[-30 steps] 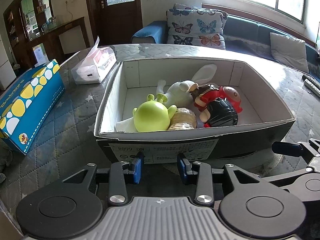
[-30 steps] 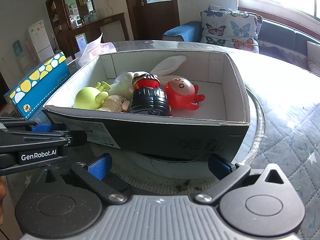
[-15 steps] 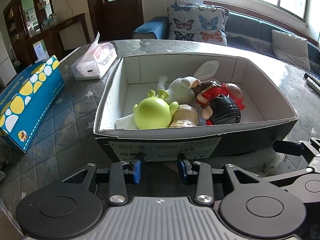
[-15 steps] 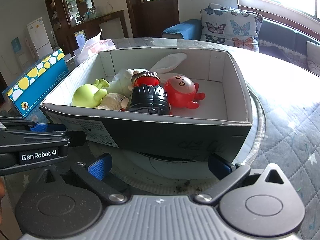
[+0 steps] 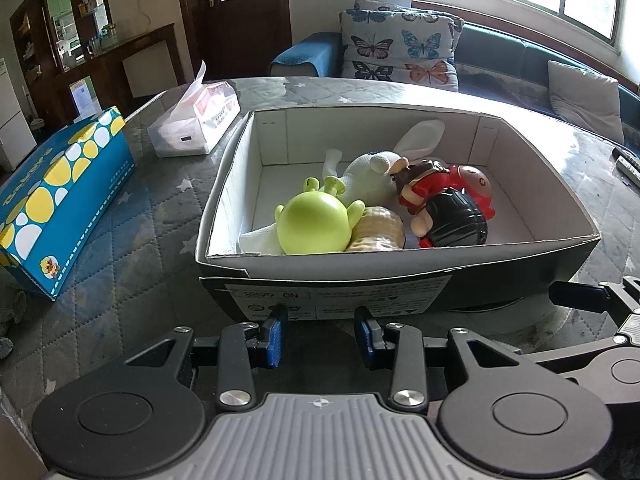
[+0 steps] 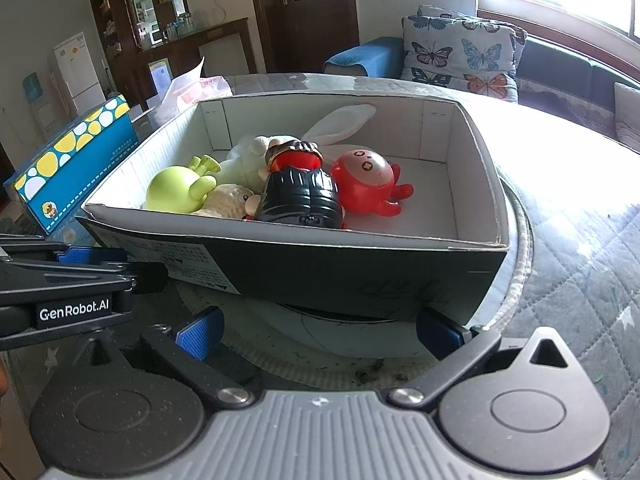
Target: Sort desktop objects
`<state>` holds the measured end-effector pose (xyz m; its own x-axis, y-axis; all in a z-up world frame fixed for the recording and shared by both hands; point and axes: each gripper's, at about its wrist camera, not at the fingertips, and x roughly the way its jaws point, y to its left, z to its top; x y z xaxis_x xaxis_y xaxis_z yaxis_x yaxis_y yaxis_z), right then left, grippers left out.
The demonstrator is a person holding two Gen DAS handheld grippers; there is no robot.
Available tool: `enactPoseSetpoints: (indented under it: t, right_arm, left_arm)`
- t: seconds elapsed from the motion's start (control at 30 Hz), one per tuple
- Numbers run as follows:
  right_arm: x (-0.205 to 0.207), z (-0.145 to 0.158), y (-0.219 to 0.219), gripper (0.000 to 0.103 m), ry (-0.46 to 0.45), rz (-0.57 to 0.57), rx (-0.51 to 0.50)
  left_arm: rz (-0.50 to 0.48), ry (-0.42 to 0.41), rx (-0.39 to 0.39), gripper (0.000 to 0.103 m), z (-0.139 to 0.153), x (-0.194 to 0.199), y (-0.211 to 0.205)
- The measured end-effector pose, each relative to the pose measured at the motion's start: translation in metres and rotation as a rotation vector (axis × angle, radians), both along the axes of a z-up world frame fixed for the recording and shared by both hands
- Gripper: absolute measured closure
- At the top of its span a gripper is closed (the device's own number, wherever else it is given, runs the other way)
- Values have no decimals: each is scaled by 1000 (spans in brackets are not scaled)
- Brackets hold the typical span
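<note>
Both sets of jaws stand spread and pinch nothing: the left gripper narrowly, the right gripper wide, each just short of the cardboard box's dark near wall. Inside the box, piled at its 9 o'clock half, lie a green toy, a white plush rabbit, a cream knitted toy, a black-and-red figure and a red octopus toy. At 10 o'clock on the quilted worktop sit a blue dotted box and a tissue pack.

Cardboard box slightly nearer in both views, toys unshifted
</note>
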<state>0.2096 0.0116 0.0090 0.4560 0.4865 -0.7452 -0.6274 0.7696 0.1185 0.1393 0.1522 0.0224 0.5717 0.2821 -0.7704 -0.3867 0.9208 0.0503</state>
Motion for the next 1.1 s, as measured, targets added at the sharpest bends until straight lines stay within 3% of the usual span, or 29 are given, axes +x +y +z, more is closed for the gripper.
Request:
enactPoseSetpoints:
  t: [1.1]
  right_arm:
    - [-6, 5, 2, 0, -9, 10, 4]
  left_arm:
    - [21, -16, 9, 64, 3, -8, 1]
